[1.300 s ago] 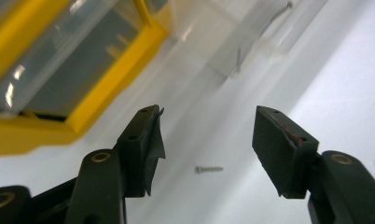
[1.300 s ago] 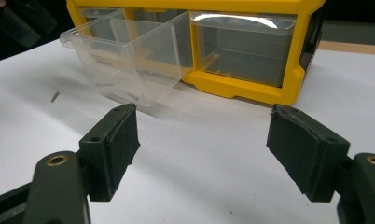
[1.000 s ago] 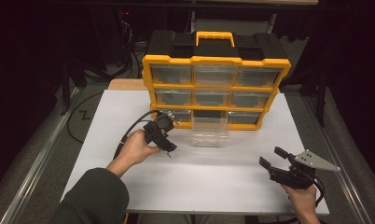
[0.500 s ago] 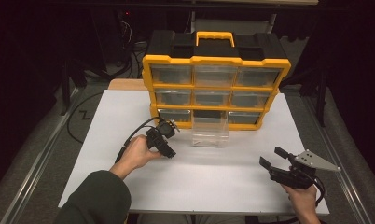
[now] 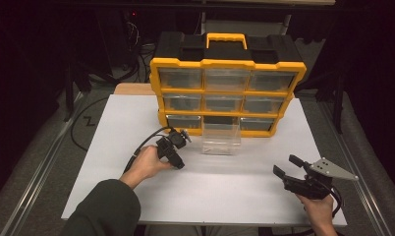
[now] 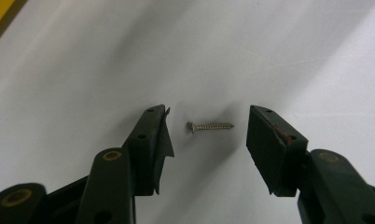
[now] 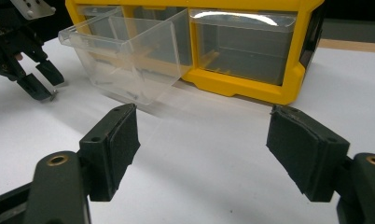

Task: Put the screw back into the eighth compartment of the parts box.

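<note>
Left gripper [image 6: 209, 128] astride screw [image 6: 210, 126], clear.

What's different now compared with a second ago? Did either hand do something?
The left gripper has sunk toward the white table and its jaws have just been closing around a small screw lying between them, not yet touching it. Nothing has been gripped or let go. The right gripper stayed where it was, open, and the clear drawer and the yellow organizer kept their places.
</note>
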Action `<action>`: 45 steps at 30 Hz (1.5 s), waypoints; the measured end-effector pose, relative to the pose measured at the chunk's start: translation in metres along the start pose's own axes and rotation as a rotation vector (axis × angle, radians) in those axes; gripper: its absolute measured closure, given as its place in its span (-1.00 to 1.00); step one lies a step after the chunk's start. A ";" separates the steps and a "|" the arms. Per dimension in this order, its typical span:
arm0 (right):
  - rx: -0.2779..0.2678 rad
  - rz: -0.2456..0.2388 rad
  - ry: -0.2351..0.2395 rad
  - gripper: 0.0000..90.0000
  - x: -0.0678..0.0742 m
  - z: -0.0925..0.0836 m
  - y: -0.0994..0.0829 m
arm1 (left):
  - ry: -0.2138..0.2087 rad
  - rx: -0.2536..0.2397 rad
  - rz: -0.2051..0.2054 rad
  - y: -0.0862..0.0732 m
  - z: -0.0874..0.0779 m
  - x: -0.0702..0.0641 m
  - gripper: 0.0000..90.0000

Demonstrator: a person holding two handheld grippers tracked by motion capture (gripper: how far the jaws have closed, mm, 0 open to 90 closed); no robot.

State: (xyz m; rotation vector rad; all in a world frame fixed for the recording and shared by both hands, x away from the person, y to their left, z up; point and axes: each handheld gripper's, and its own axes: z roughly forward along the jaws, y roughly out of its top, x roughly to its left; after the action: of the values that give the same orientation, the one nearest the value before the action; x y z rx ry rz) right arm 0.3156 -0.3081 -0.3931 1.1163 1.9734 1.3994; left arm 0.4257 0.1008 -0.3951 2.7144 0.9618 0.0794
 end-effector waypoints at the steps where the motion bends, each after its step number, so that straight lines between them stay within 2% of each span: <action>1: 0.000 0.000 0.000 -0.41 0.000 0.000 0.000 | 0.002 0.005 0.001 0.001 0.001 0.000 0.08; 2: 0.000 -0.001 0.000 -0.41 0.000 0.000 0.000 | 0.005 0.016 0.013 0.001 0.001 0.000 0.08; 4: 0.000 0.000 0.000 -0.41 0.000 0.000 0.000 | -0.001 0.016 0.004 0.002 0.003 -0.001 0.10; 7: 0.000 0.004 -0.001 -0.41 0.000 0.000 0.000 | 0.000 0.033 0.013 0.003 0.005 0.000 0.12; 12: 0.001 0.000 0.000 -0.41 0.000 0.000 0.000 | -0.003 0.021 -0.005 0.003 0.005 0.001 0.20; 15: 0.003 -0.005 0.000 -0.41 0.000 0.001 0.000 | 0.005 0.029 0.007 0.003 0.004 0.002 0.27; 21: 0.004 -0.005 0.001 -0.41 0.000 0.001 0.000 | 0.028 0.044 0.037 0.004 0.004 -0.004 0.36; 31: 0.004 -0.001 0.002 -0.41 0.001 0.001 0.000 | 0.028 0.058 0.060 0.006 0.005 -0.007 0.49; 45: 0.002 -0.002 0.002 -0.41 0.001 0.001 0.000 | 0.026 0.058 0.062 0.006 0.004 -0.006 0.52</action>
State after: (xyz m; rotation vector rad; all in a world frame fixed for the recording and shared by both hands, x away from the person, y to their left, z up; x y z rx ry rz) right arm 0.3159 -0.3069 -0.3932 1.1142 1.9768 1.3990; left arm 0.4253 0.0911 -0.3972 2.8029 0.9006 0.0999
